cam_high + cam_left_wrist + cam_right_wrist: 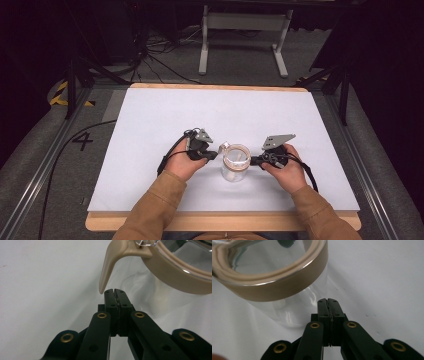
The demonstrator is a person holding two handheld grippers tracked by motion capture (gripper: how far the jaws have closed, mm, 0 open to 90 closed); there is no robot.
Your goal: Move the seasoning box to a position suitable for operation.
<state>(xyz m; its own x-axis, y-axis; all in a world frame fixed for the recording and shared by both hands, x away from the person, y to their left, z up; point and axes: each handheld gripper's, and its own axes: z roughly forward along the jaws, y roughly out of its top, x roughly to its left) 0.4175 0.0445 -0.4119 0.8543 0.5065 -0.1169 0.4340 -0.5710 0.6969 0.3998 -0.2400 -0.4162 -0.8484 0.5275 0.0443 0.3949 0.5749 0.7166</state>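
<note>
Flanking the clear jar [235,164] with left gripper [214,155] and right gripper [256,161] both pressed together, empty; beige lid clasp [108,267] not yet worked.

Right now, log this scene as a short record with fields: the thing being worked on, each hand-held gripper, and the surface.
thing: clear jar with a tan lid band and a tan clasp tab, upright
left hand-held gripper: jaws shut, empty, tips beside the clasp tab; contact cannot be told
right hand-held gripper: jaws shut, empty, tips close to the glass wall under the band
surface: white table top
</note>
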